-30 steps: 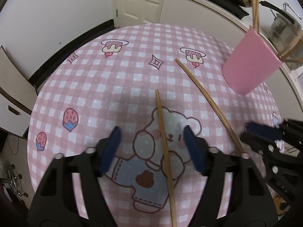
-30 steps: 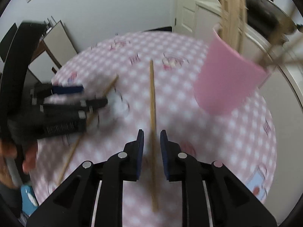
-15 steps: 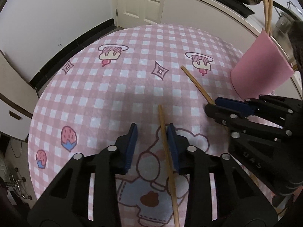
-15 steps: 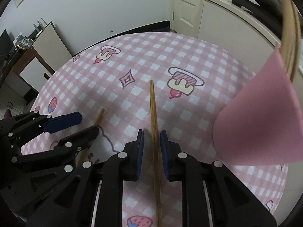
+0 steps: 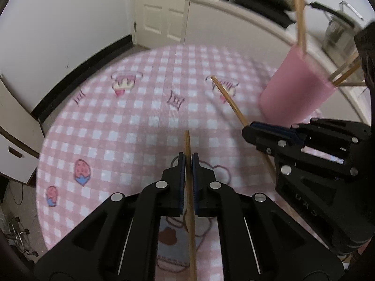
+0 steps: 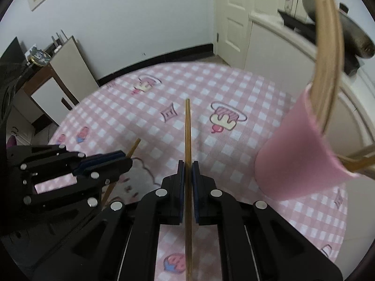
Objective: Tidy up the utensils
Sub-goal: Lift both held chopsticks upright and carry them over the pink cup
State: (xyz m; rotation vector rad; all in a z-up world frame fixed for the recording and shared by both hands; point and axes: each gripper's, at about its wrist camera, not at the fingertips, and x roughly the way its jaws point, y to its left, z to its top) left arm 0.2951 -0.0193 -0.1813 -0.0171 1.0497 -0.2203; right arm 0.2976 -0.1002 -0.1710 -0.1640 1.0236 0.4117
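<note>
My left gripper [image 5: 188,161] is shut on a wooden chopstick [image 5: 187,145] and holds it above the pink checked tablecloth [image 5: 131,126]. My right gripper [image 6: 188,164] is shut on a second wooden chopstick [image 6: 187,126], also held off the cloth. In the left wrist view the right gripper [image 5: 248,128] sits to the right with its chopstick [image 5: 227,96] sticking out ahead. In the right wrist view the left gripper [image 6: 126,158] sits at the left with its chopstick tip [image 6: 134,146] showing. A pink cup [image 5: 297,91] with several chopsticks stands at the right, also in the right wrist view [image 6: 297,154].
The round table's edge [image 5: 44,138] drops to the floor on the left. A white counter [image 5: 253,23] with pots runs behind the cup. A white door [image 5: 161,7] is at the back. A small cabinet [image 6: 54,86] stands left of the table.
My left gripper closed from wide open onto its chopstick and lifted it. My right gripper stayed shut on its chopstick and rose with it, away from the cloth.
</note>
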